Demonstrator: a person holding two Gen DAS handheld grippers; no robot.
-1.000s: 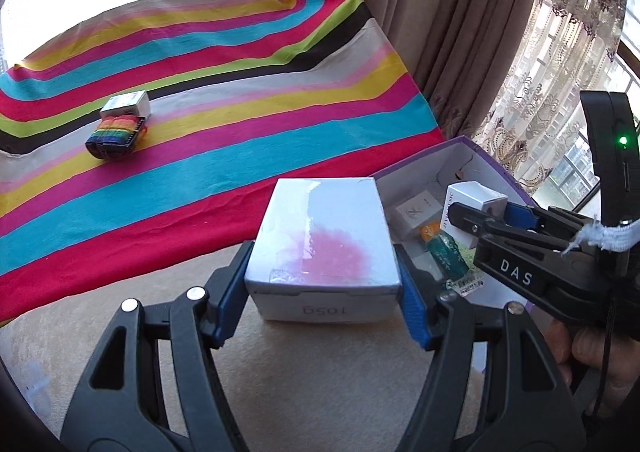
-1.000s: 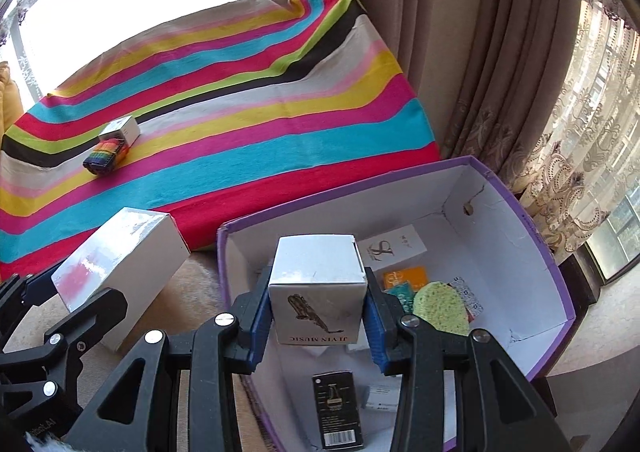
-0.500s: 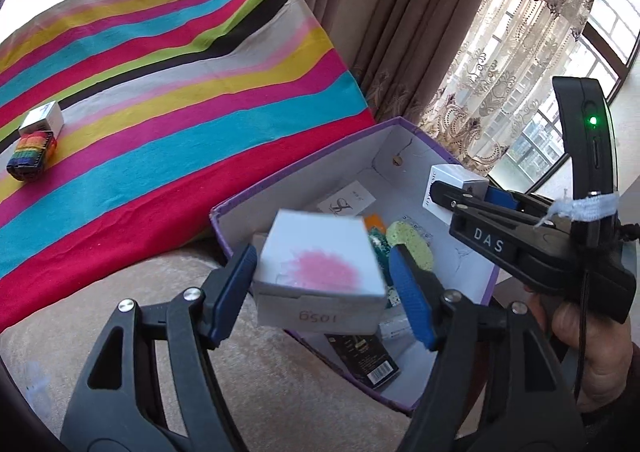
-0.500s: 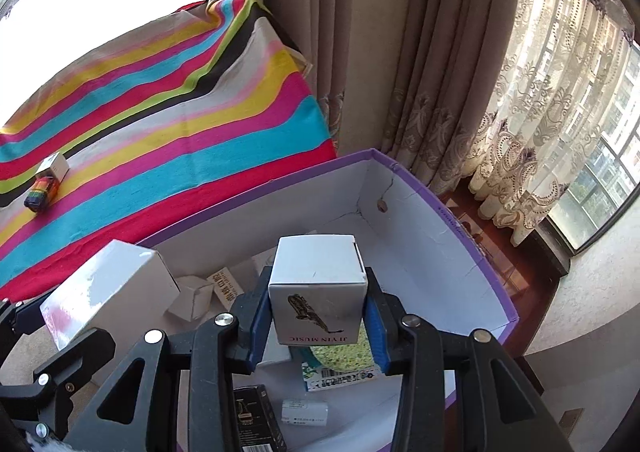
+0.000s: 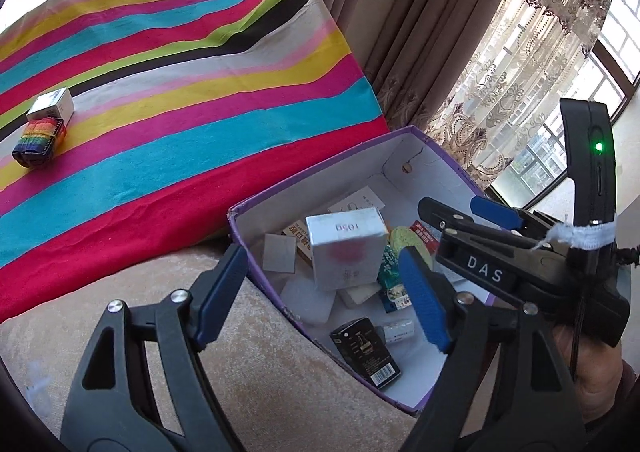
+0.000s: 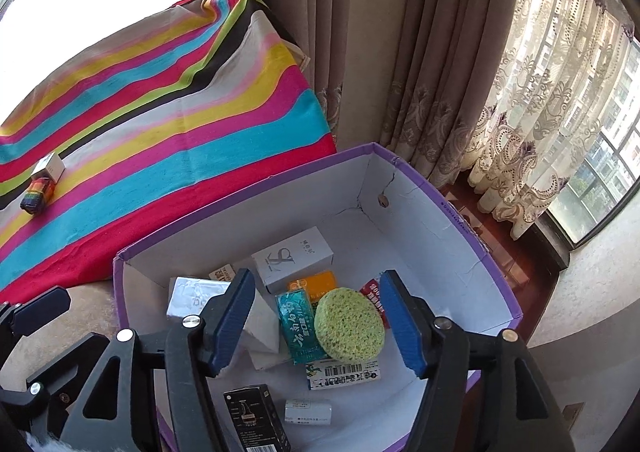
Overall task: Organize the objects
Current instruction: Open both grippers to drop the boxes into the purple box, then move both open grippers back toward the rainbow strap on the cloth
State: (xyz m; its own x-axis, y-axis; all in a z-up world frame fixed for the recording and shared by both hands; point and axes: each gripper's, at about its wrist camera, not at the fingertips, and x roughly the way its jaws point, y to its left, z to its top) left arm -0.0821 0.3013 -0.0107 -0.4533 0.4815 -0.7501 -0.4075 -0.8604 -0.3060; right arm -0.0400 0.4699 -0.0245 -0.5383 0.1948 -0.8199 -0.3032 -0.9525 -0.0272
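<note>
A purple box with white inside (image 5: 304, 180) (image 6: 460, 212) holds several small packages. The white box with a pink blot (image 5: 346, 248) lies inside it on other items. My left gripper (image 5: 320, 300) is open and empty above the box's near left edge. My right gripper (image 6: 316, 324) is open and empty over the box, above a green round sponge (image 6: 350, 324) and a teal packet (image 6: 298, 326). A small white box (image 5: 52, 106) (image 6: 48, 166) and a rainbow bundle (image 5: 38, 140) (image 6: 36, 194) lie far left on the striped cloth.
The striped cloth (image 5: 180, 92) covers a raised surface behind the box. A beige soft surface (image 5: 260, 372) lies under the box. Curtains (image 6: 400, 52) and a window (image 6: 600, 172) stand to the right. A black carton (image 6: 256, 420) lies at the box's near end.
Both grippers moved over the purple box and opened. The pink-blotted white box dropped from the left gripper into the box; the right gripper's small white box was let go too.
</note>
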